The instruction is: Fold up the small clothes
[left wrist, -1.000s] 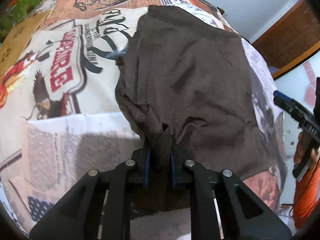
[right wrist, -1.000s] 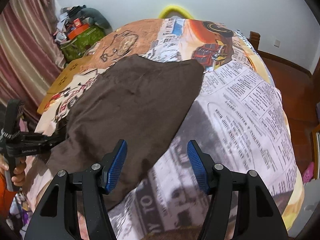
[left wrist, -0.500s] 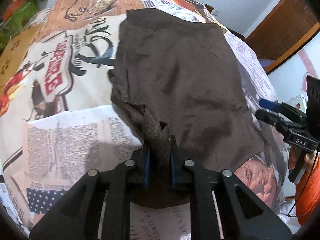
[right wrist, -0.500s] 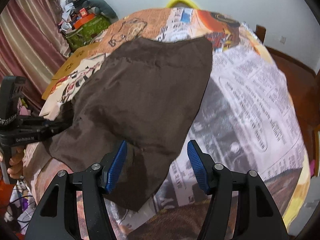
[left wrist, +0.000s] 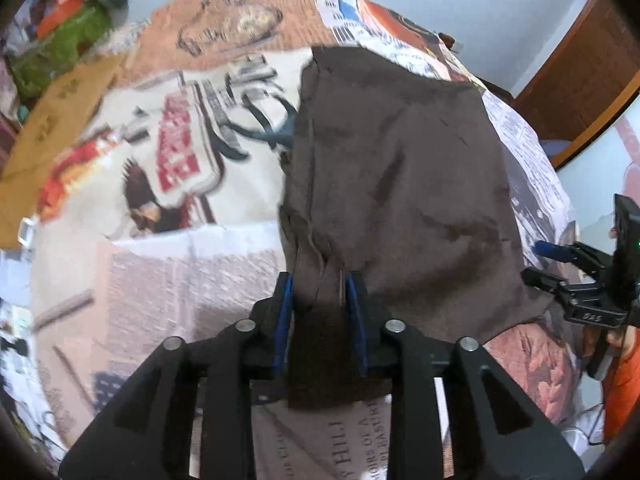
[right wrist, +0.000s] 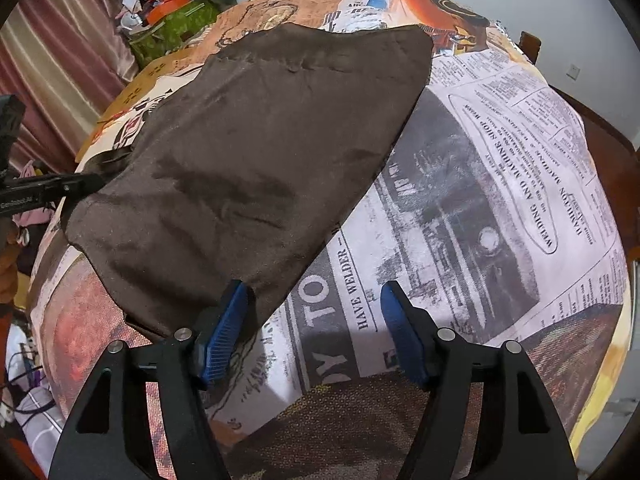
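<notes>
Left gripper [left wrist: 320, 312]: fingers narrow and just easing apart, a bunched corner of the brown garment [left wrist: 400, 184] between the blue pads, contact unclear. Right gripper [right wrist: 316, 332]: fingers wide, also just widening, nothing between them, left pad at the garment's near edge. Garment spread flat on the newspaper-print bedspread [right wrist: 480, 200].
</notes>
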